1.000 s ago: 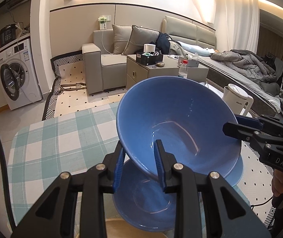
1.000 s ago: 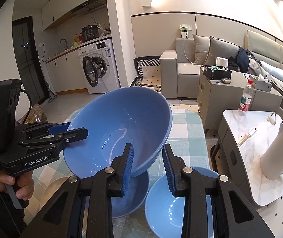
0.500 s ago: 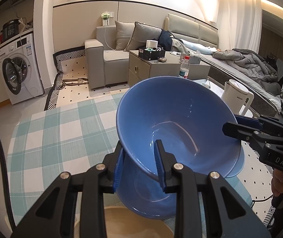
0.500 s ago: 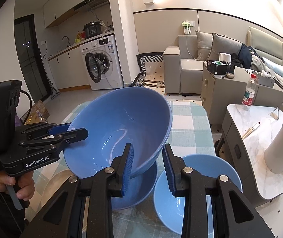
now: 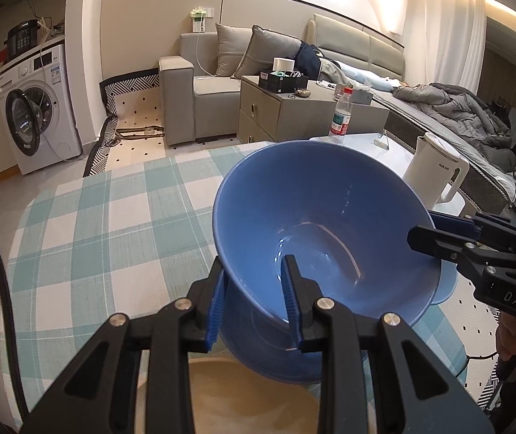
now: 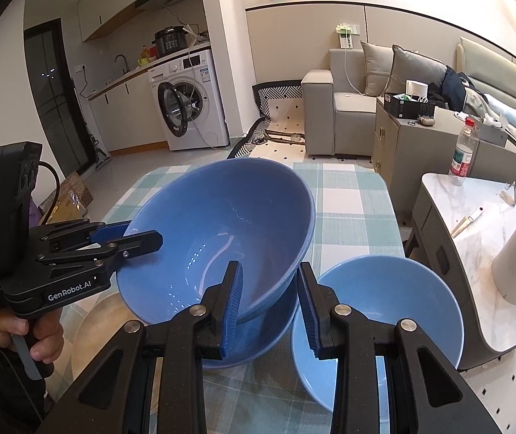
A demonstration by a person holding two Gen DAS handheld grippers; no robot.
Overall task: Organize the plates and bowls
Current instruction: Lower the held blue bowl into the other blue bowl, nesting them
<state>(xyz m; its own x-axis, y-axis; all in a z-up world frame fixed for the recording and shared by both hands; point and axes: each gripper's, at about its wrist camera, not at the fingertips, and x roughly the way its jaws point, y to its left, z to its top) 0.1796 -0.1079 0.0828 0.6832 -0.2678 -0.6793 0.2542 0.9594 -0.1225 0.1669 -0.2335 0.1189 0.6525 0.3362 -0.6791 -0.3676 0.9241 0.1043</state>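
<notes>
My left gripper and right gripper both clamp the rim of the large blue bowl, empty, tilted just above another blue bowl. Right of it sits a third blue bowl, empty. Beneath lies a green checked tablecloth; a white kettle stands beyond.

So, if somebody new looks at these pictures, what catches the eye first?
First, the big blue bowl, held tilted above the checked tablecloth with the left hand-held gripper and the right hand-held gripper each clamped on its rim. Under it sits a second blue bowl, and a third blue bowl stands on its right.
</notes>
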